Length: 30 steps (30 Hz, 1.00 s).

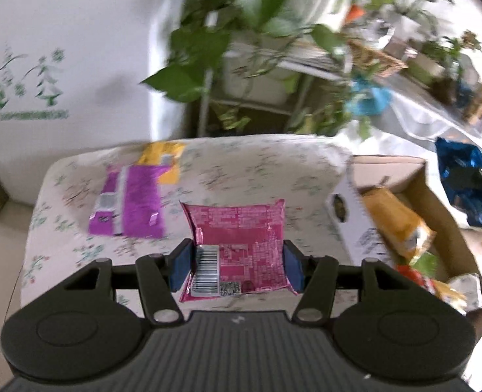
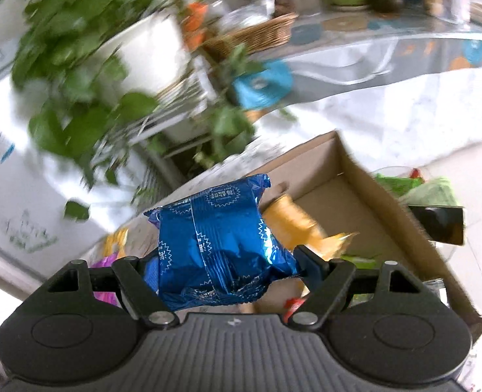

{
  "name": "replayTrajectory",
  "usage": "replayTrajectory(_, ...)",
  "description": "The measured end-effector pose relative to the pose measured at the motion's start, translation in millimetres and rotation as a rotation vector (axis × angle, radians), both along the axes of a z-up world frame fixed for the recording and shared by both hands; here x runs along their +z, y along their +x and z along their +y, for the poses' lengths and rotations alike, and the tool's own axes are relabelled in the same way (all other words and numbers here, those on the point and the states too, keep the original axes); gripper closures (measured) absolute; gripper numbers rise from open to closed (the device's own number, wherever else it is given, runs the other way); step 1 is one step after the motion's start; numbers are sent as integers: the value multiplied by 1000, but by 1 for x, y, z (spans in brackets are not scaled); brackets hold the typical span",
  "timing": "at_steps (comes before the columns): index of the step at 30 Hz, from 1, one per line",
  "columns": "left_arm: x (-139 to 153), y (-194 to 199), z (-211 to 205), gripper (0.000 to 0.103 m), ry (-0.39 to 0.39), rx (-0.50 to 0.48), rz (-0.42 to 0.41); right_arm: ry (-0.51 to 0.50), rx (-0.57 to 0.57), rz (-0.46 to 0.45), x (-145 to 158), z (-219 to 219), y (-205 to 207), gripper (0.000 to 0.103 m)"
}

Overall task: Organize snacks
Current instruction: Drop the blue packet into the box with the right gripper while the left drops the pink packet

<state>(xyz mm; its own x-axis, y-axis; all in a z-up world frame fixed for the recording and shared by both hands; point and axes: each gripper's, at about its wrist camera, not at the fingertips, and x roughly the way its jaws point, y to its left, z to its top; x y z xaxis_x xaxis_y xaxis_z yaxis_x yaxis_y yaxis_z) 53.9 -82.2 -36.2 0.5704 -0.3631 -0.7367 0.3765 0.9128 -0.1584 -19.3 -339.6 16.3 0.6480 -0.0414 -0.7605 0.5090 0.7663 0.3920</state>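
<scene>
Pink packet (image 1: pixel 241 245) clamped in left gripper (image 1: pixel 236 266) jaws, barcode end nearest, long axis pointing straight ahead over floral counter (image 1: pixel 241 163). Blue packet (image 2: pixel 218 245) pinched in right gripper (image 2: pixel 227 271), long axis up-forward, cardboard box (image 2: pixel 404 215) ahead-right. Purple packet (image 1: pixel 129 202) ahead-left.

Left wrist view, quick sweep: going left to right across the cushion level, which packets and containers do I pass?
Purple foil packet → pink foil packet with a barcode, between the left gripper pads → open cardboard box → crinkled blue foil packet at the right edge.
</scene>
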Motion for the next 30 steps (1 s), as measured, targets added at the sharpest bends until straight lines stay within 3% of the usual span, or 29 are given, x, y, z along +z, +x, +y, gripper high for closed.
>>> replayTrajectory(11,19,-24,-49,46,-115,-165,-40,81,-169,-12,-2,-43,-22,19)
replayTrajectory(19,17,-32,-91,46,-189,-192,-5,108,-225,15,-7,-53,-26,19)
replayTrajectory(30,8,-37,-141,45,-152,-250,14,133,-296,41,-12,-61,-29,18)
